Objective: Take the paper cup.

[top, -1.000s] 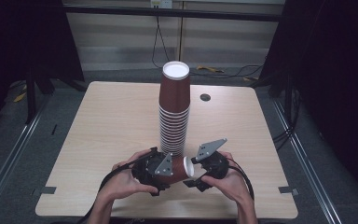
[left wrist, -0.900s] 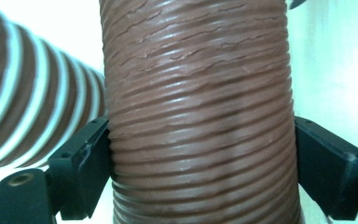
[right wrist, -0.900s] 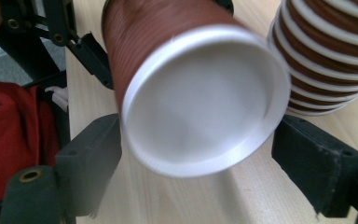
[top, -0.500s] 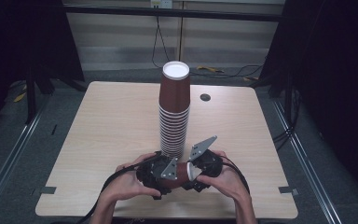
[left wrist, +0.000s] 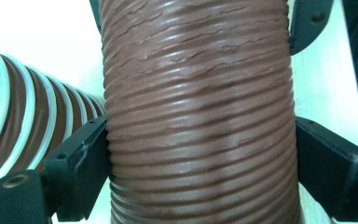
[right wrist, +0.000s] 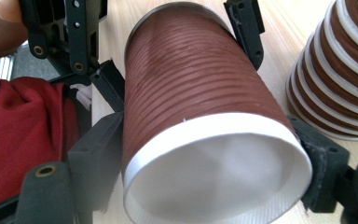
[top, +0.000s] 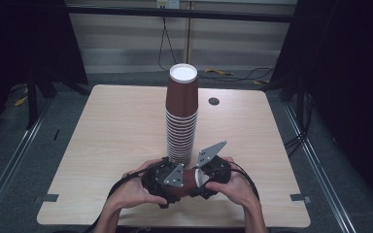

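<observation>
A brown ribbed paper cup [top: 188, 178] with a white rim lies on its side just above the table's front, held between both hands. My right gripper [top: 200, 178] is shut on it near the rim [right wrist: 205, 158], and the cup [right wrist: 191, 84] points away from that camera. My left gripper [top: 180, 182] straddles the cup's [left wrist: 200, 93] base end. Its jaws [left wrist: 200, 154] have just been opening a little, and both still rest against the ribbed wall. A tall stack of upturned brown cups [top: 180, 126] stands just behind the grippers.
The light wooden table [top: 102, 145] has a dark round hole [top: 213, 101] at the back right. The cup stack [right wrist: 340, 70] stands close beside the held cup. Red cloth [right wrist: 23, 130] shows below the table's front edge. Dark frame rails flank the table.
Both hands have shifted slightly toward the table's front and closer together, with the cup still between them. The right gripper's grey plate has tipped up more.
</observation>
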`<state>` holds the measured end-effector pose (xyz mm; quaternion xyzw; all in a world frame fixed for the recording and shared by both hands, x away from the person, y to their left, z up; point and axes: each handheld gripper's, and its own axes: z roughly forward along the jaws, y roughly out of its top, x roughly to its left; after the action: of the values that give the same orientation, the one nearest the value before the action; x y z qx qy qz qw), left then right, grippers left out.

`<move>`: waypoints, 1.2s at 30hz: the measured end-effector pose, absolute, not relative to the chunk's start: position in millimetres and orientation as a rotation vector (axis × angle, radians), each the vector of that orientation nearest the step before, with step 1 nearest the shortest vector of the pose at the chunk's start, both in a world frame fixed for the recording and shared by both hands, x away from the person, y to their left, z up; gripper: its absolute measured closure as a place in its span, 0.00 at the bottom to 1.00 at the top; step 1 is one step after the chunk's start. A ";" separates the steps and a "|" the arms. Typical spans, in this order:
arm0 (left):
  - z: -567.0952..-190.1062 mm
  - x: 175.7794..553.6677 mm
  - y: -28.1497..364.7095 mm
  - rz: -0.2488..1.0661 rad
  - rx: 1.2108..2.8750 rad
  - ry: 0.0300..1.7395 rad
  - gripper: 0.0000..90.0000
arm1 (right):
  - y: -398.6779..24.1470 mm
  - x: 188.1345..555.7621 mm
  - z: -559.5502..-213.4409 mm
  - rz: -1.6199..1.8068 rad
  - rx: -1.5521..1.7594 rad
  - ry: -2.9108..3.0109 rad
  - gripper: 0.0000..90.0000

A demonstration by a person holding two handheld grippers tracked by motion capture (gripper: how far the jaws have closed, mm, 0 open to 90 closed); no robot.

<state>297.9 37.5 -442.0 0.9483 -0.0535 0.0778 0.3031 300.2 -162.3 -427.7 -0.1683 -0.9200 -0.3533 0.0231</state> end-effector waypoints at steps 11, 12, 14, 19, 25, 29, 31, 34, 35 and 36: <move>-440.3 305.3 46.1 0.138 2.382 -0.092 0.13 | -163.0 299.5 -426.2 -1.097 -0.527 -2.865 0.25; -438.9 306.0 49.1 0.127 2.355 -0.090 0.14 | -162.9 299.3 -426.2 -1.092 -0.526 -2.867 0.25; -437.3 307.6 53.6 0.119 2.296 -0.077 0.16 | -163.4 298.3 -425.3 -1.104 -0.527 -2.877 0.25; -433.4 310.7 63.0 0.091 2.206 -0.042 0.18 | -166.3 297.2 -422.4 -1.137 -0.543 -2.882 0.25; -432.9 310.2 67.1 0.104 2.131 0.024 0.18 | -175.2 297.8 -427.9 -1.202 -0.615 -2.857 0.25; -431.4 310.6 73.4 0.127 2.084 0.064 0.18 | -181.4 297.8 -429.7 -1.233 -0.664 -2.852 0.25; -430.6 310.8 77.9 0.135 2.073 0.076 0.18 | -183.7 297.7 -429.0 -1.259 -0.670 -2.840 0.25; -430.4 309.5 85.3 0.131 2.034 0.112 0.18 | -186.1 297.0 -428.3 -1.290 -0.689 -2.824 0.25; -430.3 309.4 88.9 0.136 2.022 0.112 0.18 | -186.7 296.8 -428.4 -1.298 -0.695 -2.817 0.25; -430.9 308.6 91.1 0.136 2.009 0.120 0.18 | -187.7 297.1 -429.5 -1.306 -0.696 -2.806 0.25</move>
<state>308.6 91.1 -430.9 0.8427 0.0503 0.0571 0.5330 297.1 -187.7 -429.5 -0.2192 -0.8844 -0.4117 -0.0154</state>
